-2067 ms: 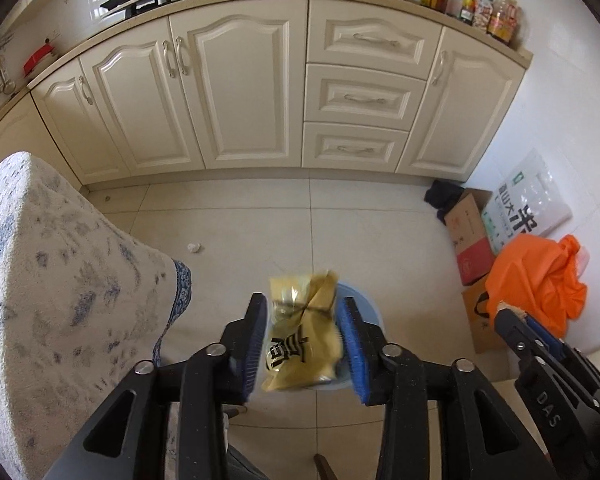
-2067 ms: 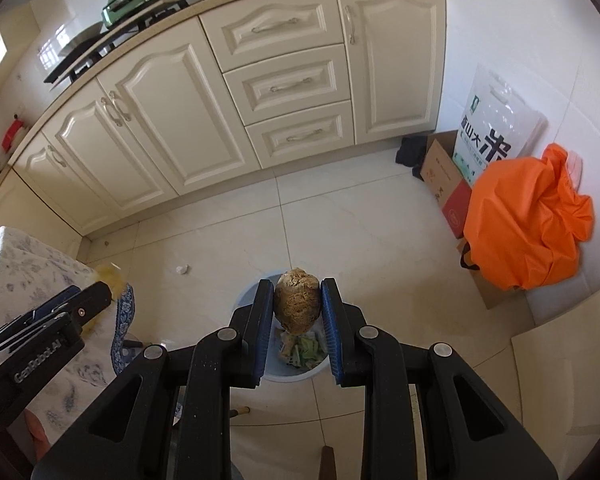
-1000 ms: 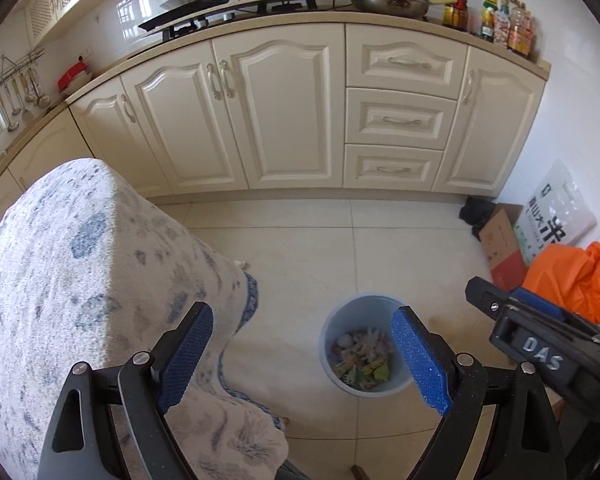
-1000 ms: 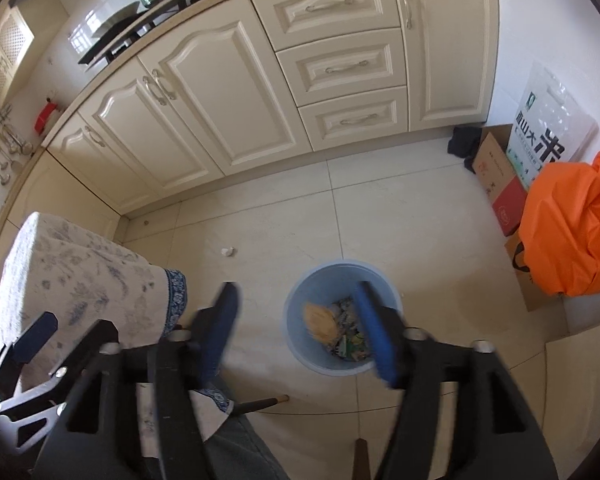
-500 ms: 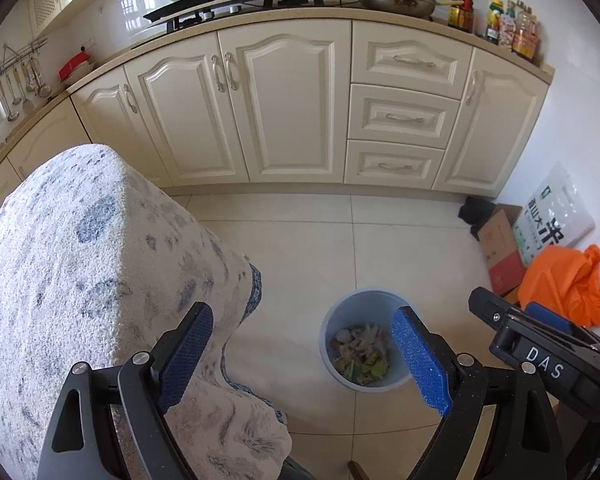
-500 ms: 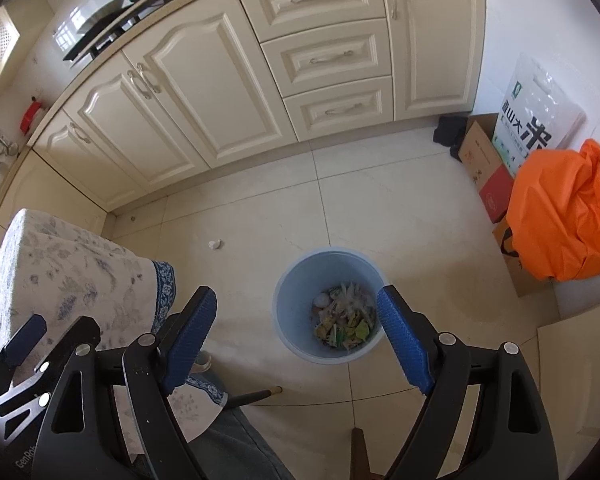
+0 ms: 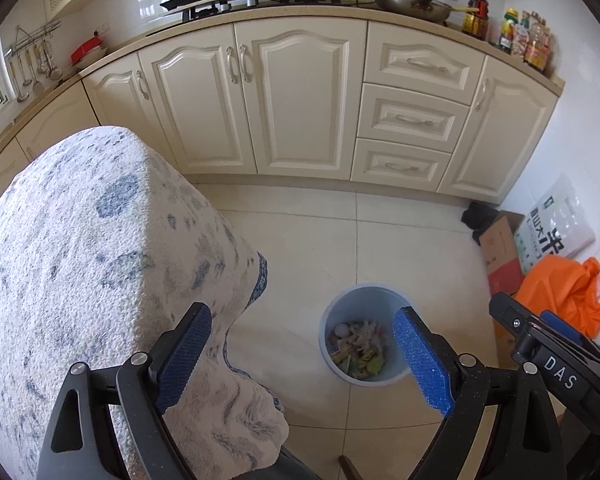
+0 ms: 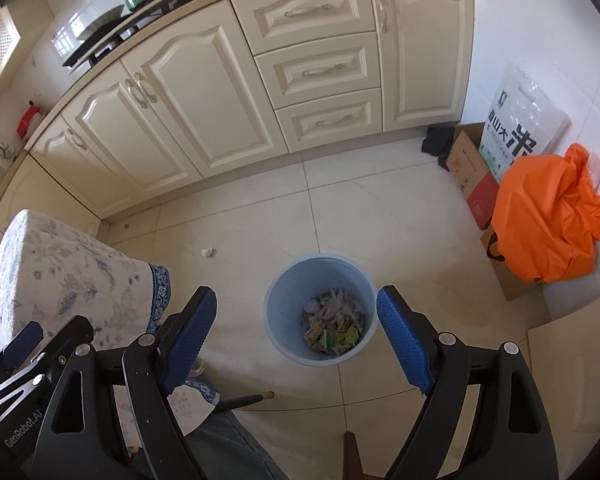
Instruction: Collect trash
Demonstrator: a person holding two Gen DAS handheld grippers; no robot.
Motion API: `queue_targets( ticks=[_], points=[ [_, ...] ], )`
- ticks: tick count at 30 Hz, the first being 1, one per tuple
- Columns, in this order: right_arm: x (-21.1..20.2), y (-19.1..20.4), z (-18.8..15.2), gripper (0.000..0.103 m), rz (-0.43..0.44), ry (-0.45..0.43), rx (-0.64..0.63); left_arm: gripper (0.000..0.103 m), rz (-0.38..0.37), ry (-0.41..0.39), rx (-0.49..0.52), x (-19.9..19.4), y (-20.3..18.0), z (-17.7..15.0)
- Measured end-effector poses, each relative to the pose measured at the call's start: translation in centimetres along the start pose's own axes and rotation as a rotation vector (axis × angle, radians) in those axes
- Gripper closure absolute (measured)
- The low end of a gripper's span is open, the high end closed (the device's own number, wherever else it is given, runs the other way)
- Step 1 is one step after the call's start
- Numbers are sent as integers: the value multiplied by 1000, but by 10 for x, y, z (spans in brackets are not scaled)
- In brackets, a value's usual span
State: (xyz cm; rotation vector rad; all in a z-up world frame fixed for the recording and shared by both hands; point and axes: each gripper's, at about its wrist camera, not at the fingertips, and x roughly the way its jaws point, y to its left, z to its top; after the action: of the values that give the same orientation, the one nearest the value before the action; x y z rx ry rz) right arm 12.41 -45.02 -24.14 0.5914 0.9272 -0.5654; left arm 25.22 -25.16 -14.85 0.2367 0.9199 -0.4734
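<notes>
A light blue bin (image 7: 340, 304) (image 8: 288, 292) stands on the tiled floor with mixed wrappers and scraps (image 7: 358, 350) (image 8: 334, 326) in its bottom. High above it my left gripper (image 7: 302, 344) is open and empty; its right pad overlaps the bin's rim in the view. My right gripper (image 8: 296, 326) is open too, with nothing between its blue pads, and the bin shows between them far below. A small white crumpled scrap (image 8: 207, 252) lies on the floor left of the bin. The right gripper's body (image 7: 556, 364) shows at the left wrist view's right edge.
A table under a blue-flowered cloth (image 7: 80, 260) (image 8: 60, 272) fills the left. Cream cabinets (image 7: 300, 104) run along the back wall. By the right wall stand a cardboard box (image 8: 474, 172), a rice bag (image 8: 520, 124) and an orange bag (image 8: 548, 216). A dark stick (image 8: 244, 400) lies near my seat.
Both grippers let go of their trash, a yellow wrapper and a brown lump, which dropped into the bin. Both sets of jaws went from shut to wide open and now hold still.
</notes>
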Motion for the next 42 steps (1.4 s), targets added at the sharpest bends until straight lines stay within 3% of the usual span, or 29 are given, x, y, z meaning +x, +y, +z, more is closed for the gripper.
queue_targets(
  ticks=[9,14,24,42],
  points=[
    [-24,1,-6,19,5,-38,-22,13,12,-65,0,-36,3,-13],
    [-46,9,-14,19,-18,-86,-63,13,13,-92,2,-60,4,-32],
    [-90,18,-29,19,18,-175,-120,13,34,-167,-28,-125,17,-73],
    [-162,66,-72,19,159,-332,-292,3,156,-334,-155,-240,44,-190]
  ],
)
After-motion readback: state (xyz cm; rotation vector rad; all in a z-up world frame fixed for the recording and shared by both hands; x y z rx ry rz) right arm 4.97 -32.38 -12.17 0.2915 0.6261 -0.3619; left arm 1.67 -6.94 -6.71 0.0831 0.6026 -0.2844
